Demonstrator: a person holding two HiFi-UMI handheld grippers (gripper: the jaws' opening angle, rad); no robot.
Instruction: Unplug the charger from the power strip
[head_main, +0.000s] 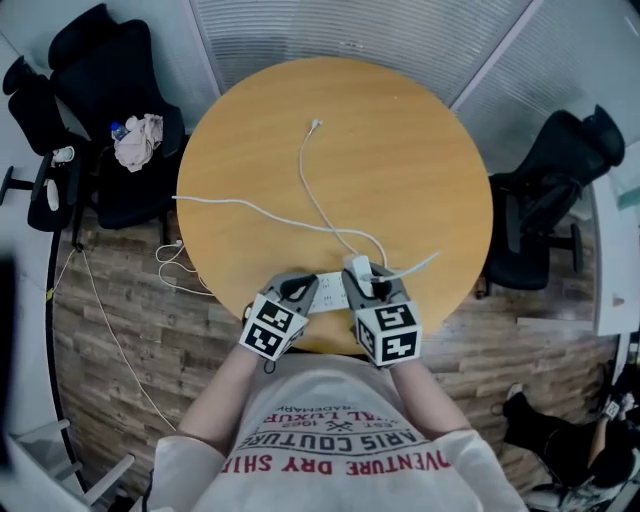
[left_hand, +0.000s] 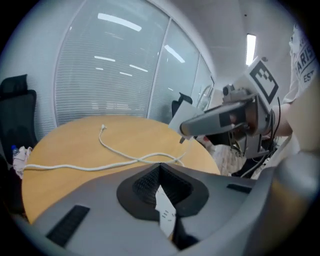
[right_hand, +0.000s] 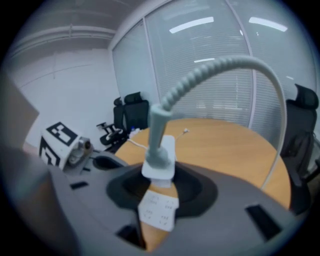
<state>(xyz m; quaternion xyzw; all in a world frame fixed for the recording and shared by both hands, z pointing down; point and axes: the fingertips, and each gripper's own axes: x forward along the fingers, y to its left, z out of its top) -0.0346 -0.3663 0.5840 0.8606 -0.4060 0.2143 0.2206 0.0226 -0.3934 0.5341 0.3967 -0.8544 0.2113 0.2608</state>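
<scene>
**Editor:** While both hands work at the near edge of the round desk (head_main: 420, 150), what is each one gripping, and why?

**Photographer:** The left hand-held gripper (head_main: 298, 288) is pinched on one end of the white power strip (head_main: 327, 293), evidently to anchor it so it can't follow the pull. The right hand-held gripper (head_main: 370, 282) is clamped on the body of the white charger (right_hand: 160, 161). Its jaws stand wide because the block is wide, and the ribbed cable (right_hand: 220, 67) arches up and away over them.

**Editor:** Is the charger out?

**Photographer:** It looks so. In the right gripper view, bare wood shows between the charger's base and the socket face of the power strip. I judge the plug clear of its socket, or very nearly. The charger sits just above the strip's right end, close to the person's body.

**Editor:** And the white cords (head_main: 300, 205) across the desk?

**Photographer:** They lie slack, one ending in a small connector (head_main: 316, 124) on the far half. Nothing there appears taut enough to resist the pull.
</scene>
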